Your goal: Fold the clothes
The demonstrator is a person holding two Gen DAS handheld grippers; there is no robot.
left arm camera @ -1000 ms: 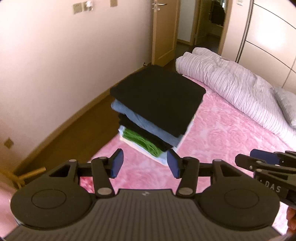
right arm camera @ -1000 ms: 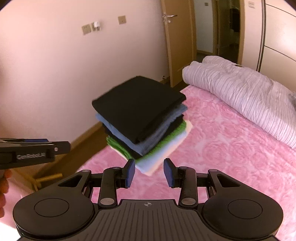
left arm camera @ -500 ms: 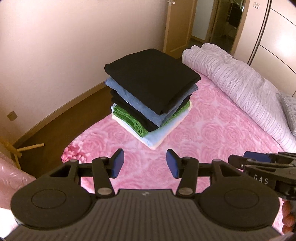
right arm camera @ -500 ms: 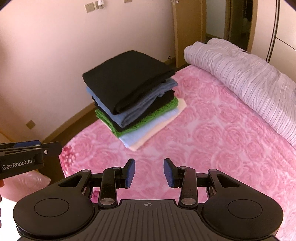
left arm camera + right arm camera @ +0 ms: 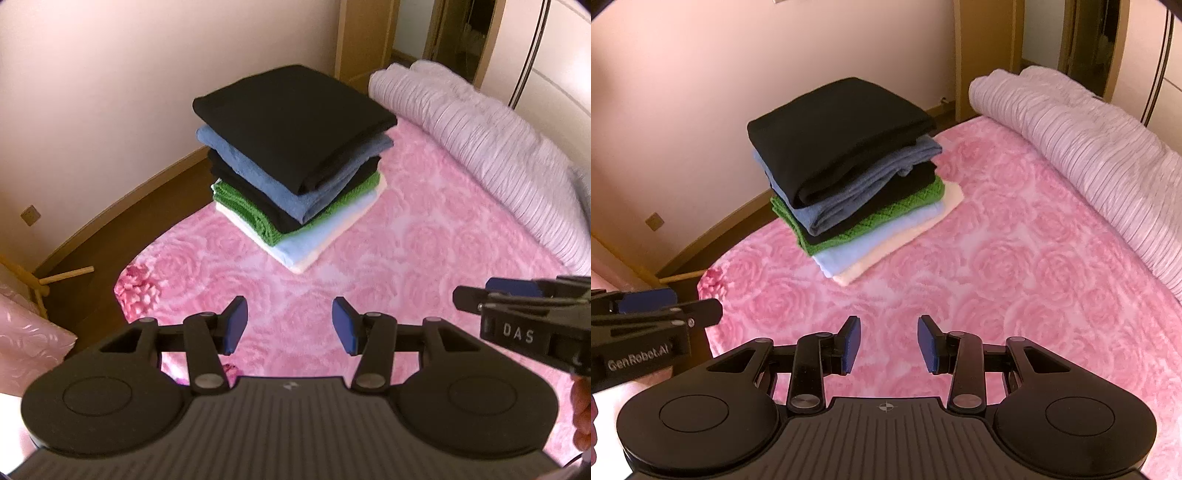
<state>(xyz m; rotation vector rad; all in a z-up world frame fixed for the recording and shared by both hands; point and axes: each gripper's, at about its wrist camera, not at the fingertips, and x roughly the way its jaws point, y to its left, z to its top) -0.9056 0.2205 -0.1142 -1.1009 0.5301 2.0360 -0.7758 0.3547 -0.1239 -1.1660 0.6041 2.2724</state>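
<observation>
Six folded clothes (image 5: 291,162) stacked well beyond both open hand-held grippers (image 5: 290,325).

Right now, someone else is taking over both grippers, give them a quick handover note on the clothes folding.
Left gripper: open, empty, over the pink bedspread.
Right gripper: open, empty, alongside it.
Stack of folded clothes: on the bed's corner near the wall, black piece on top, then blue, black, green, light blue, cream.
Done: those six pieces are folded and stacked.
Left: no unfolded clothing in view; the striped quilt lies bunched along the far side. Look around for more.
</observation>
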